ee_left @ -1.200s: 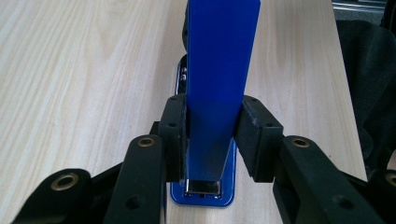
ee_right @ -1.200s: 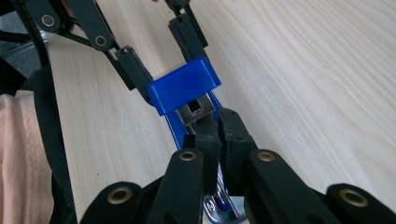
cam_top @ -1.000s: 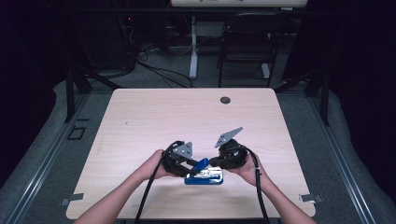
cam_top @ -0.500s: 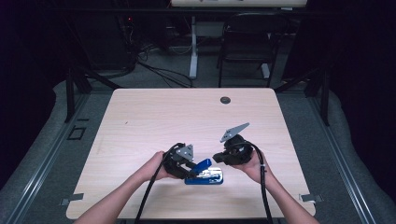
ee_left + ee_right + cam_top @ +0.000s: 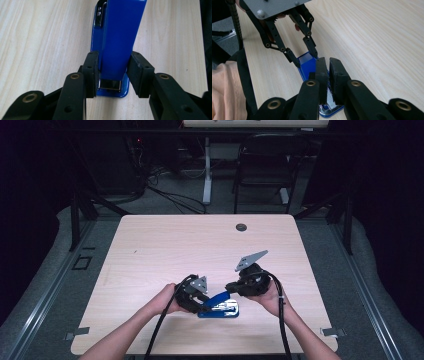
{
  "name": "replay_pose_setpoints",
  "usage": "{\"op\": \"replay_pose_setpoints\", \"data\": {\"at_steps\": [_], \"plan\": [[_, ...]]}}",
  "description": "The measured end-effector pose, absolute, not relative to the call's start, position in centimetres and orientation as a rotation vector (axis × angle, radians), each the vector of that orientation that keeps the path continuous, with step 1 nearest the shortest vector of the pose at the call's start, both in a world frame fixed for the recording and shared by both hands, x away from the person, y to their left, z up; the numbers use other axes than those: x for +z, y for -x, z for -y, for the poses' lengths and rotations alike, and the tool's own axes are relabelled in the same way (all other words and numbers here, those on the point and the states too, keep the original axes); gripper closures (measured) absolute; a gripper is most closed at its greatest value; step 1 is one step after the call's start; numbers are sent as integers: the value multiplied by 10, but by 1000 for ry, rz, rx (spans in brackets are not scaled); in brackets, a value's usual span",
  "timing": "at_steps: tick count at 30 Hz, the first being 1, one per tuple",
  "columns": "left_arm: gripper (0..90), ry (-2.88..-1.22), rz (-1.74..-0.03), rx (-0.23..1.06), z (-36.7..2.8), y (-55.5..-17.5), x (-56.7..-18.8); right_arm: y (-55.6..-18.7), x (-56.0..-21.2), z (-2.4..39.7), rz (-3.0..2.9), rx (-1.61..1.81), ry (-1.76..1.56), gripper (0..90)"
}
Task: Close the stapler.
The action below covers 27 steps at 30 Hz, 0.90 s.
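Observation:
A blue stapler (image 5: 216,310) lies on the light wooden table (image 5: 200,245) near its front edge. Its blue top (image 5: 120,37) is tilted up at the front, over the silver staple rail (image 5: 329,98). My left gripper (image 5: 202,306) straddles the rear of that top. Its jaws have just been opening, and the pads (image 5: 91,72) stand close on each side with thin gaps. In the right gripper view the left gripper (image 5: 304,57) flanks the blue top (image 5: 307,62). My right gripper (image 5: 231,289) is shut, its pads (image 5: 322,72) nearly together at the top's raised front end. Whether they pinch anything is hidden.
A round dark grommet (image 5: 241,227) sits near the table's far edge. Beyond the table stand a chair (image 5: 260,165), a table leg and loose cables on the floor. Cables trail from both grippers toward the person.
The right gripper has shifted and tilted slightly, so its grey plate points differently. The stapler's blue top seems to stand a little higher at the front. The left hand stays put.

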<state>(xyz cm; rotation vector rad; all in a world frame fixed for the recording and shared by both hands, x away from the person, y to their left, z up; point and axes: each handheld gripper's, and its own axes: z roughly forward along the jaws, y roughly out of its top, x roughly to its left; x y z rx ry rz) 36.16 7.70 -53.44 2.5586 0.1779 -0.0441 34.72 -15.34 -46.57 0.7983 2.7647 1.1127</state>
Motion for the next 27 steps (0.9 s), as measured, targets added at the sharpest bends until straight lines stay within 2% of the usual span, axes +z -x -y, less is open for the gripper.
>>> {"op": "replay_pose_setpoints", "data": {"at_steps": [11, 27], "plan": [[428, -2570, -245, -22, -86, -367, -532, -352, -474, 157, -2810, 1028, -829, 862], [287, -2520, -330, -4, -111, -374, -525, -346, -474, 148, -2835, 1028, -794, 865]]}}
